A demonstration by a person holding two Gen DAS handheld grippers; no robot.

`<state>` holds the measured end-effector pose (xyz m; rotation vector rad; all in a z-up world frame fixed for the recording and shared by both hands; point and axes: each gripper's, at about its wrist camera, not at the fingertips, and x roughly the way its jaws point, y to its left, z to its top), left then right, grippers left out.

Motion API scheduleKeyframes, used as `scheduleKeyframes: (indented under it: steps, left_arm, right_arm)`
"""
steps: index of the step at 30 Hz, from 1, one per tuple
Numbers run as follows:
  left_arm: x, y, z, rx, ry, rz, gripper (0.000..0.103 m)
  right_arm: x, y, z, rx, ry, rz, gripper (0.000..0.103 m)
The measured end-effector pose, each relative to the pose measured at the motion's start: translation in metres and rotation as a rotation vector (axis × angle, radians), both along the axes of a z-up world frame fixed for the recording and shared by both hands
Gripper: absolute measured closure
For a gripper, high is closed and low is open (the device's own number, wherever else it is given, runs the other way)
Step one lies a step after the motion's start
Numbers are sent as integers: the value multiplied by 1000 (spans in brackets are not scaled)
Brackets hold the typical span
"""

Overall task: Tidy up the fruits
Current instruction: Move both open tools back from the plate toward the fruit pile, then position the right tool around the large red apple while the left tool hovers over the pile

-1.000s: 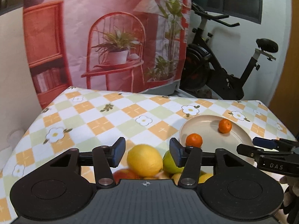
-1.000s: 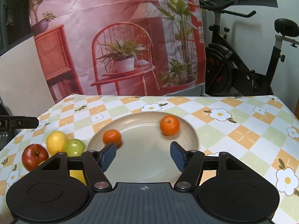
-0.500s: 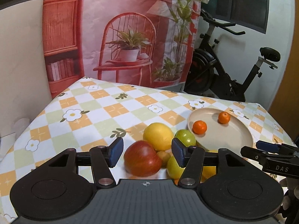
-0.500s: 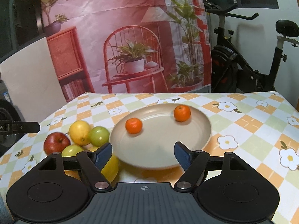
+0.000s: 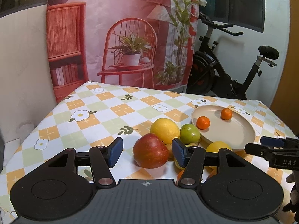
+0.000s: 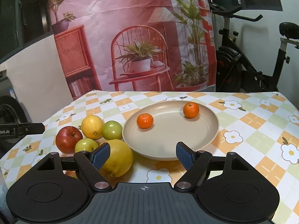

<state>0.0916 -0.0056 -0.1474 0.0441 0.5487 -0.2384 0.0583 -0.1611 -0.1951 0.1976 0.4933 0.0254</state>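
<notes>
Hovering low over the near edge of the table with both tools empty, still before any pick. Nearest, in the left wrist view: left gripper (image 5: 147,152), fingers apart, framing the red apple (image 5: 151,150) without pressing on it, pads clear on both sides. In the right wrist view: right gripper (image 6: 143,155), jaws opening, nothing between them but bare cloth and the near rim of the plate (image 6: 209,141); big yellow lemon (image 6: 119,156) just behind its left finger. A little farther, a tight pile on the checked tablecloth (image 6: 252,123): red apple, small green fruit (image 6: 86,145), second lemon (image 6: 92,124), green apple (image 6: 112,130), the last one touching or almost touching the plate's left rim. Farther still, two tangerines (image 6: 145,120) (image 6: 191,110) already lying in the plate, apart from each other. Probably the approach step for one more fruit. Next move, as a judgement: lowering the left tool around the apple, closing gently on its widest part, lifting clear of the neighbours so the pile does not roll, then carrying toward the plate.
</notes>
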Motion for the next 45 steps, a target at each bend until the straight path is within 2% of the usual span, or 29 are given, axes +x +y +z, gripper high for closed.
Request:
scheduleKeyframes:
  steps: [15, 30, 45]
  left_arm:
    - [1, 2, -10, 36, 71, 13, 42]
    - [-6, 1, -8, 28, 65, -19, 42]
    - [-7, 5, -9, 20, 61, -15, 42]
  right_arm:
    - [-1, 5, -2, 14, 12, 19, 28]
    - [-9, 22, 4, 6, 4, 93, 29]
    - [-14, 53, 2, -22, 41, 220, 29]
